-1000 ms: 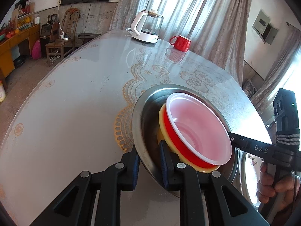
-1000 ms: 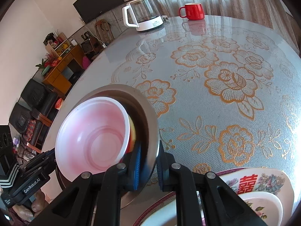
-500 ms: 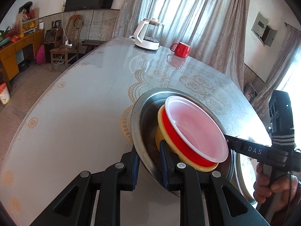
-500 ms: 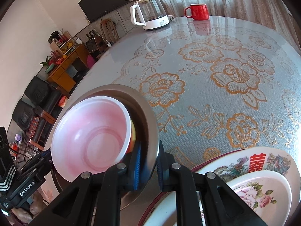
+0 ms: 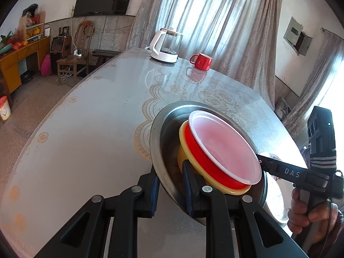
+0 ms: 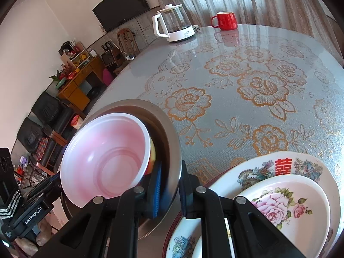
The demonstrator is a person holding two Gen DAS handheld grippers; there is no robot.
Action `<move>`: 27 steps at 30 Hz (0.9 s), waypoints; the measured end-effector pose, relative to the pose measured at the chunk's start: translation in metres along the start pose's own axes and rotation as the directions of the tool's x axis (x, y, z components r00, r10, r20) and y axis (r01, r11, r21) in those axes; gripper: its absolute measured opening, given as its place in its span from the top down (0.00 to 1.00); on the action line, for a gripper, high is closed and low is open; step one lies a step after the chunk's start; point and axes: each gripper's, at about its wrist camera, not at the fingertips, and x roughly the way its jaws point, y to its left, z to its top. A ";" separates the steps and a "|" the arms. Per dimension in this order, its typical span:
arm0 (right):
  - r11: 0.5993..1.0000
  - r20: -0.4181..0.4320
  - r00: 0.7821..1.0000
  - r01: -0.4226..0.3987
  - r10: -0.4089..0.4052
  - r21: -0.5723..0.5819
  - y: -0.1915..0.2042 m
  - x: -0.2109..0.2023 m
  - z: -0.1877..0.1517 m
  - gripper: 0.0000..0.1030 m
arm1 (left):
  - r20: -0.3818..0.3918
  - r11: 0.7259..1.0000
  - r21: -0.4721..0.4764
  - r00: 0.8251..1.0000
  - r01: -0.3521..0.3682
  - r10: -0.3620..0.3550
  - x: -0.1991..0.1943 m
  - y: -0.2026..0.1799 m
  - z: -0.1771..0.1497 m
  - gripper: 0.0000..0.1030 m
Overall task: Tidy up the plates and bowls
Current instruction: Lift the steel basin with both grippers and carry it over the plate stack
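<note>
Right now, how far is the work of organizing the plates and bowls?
Done: the red bowl sits nested in the yellow bowl, both inside the steel basin; two flowered plates are stacked. In hand: the left gripper and right gripper each clamp the basin rim, holding it tilted above the table. Left: probably setting the basin down somewhere.

Steel basin (image 5: 164, 142): round, shiny, tilted, raised off the bench. Inside it, a yellow bowl (image 5: 187, 148), with a red bowl (image 5: 206, 161) nested in that; the red bowl has a white rim and pale pink interior. Beside the basin on the bench: a stack of floral plates (image 6: 286, 185), the upper one rose-patterned, the larger beneath bearing a red character.
</note>
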 end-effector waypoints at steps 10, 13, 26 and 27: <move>1.000 0.054 0.999 0.005 -0.005 0.004 -0.005 -0.031 -0.011 0.87 | 0.005 0.998 0.038 0.999 0.041 -0.041 -0.008 -0.019 -0.002 0.81; 1.000 0.067 0.998 0.011 -0.012 0.013 -0.009 -0.041 -0.014 0.87 | 0.005 0.997 0.051 0.998 0.055 -0.056 -0.008 -0.026 -0.002 0.81; 0.996 0.164 0.983 0.078 -0.086 0.054 -0.033 -0.101 -0.032 0.87 | -0.011 0.977 0.151 0.988 0.153 -0.153 -0.010 -0.079 0.003 0.81; 0.995 0.172 0.981 0.084 -0.093 0.061 -0.036 -0.106 -0.033 0.87 | -0.015 0.974 0.158 0.986 0.166 -0.165 -0.009 -0.083 0.003 0.81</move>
